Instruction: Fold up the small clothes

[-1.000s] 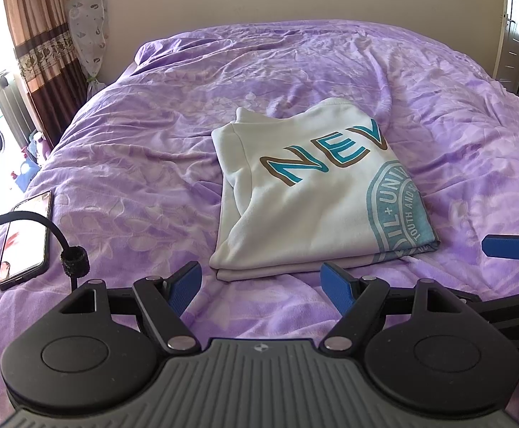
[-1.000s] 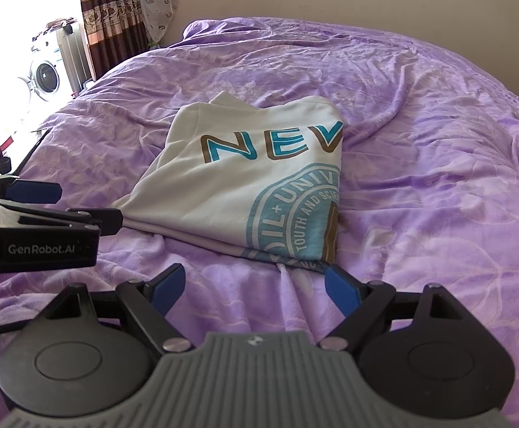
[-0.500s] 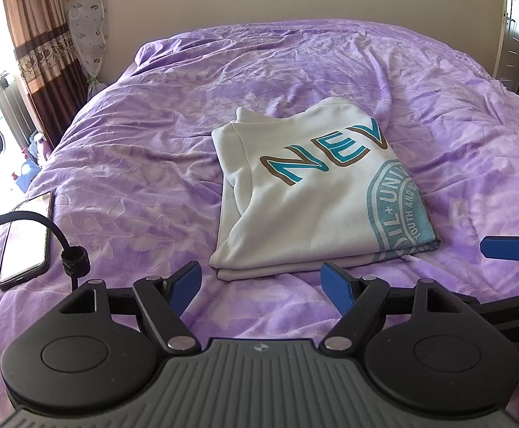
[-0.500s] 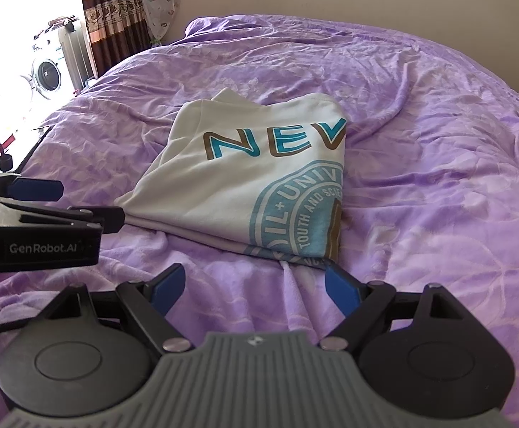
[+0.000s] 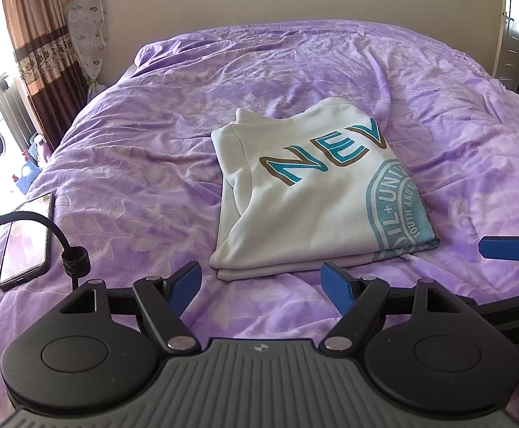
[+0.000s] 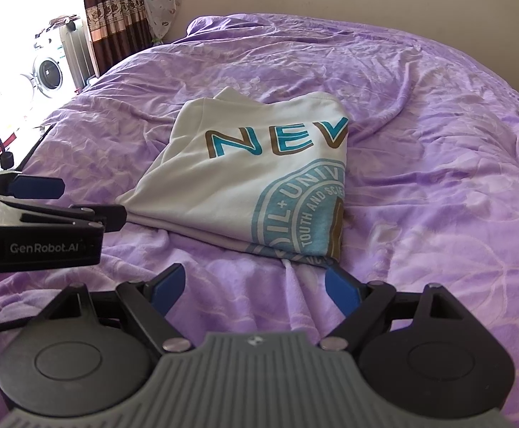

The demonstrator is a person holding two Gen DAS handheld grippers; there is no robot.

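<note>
A cream T-shirt [image 5: 316,196] with teal "NEV" lettering and a round teal print lies folded into a rectangle on the purple bed; it also shows in the right wrist view [image 6: 256,174]. My left gripper [image 5: 261,280] is open and empty, just in front of the shirt's near edge. My right gripper [image 6: 254,283] is open and empty, close to the shirt's near right corner. The left gripper [image 6: 38,210] also shows at the left of the right wrist view.
The purple bedspread [image 5: 145,164] is wrinkled. A phone [image 5: 27,235] lies near the bed's left edge beside a black cable [image 5: 45,224]. A curtain [image 5: 42,39] and washing machine [image 6: 47,71] stand left; a door [image 5: 512,18] is at right.
The right gripper has edged slightly forward toward the shirt. The left gripper and the shirt have not moved.
</note>
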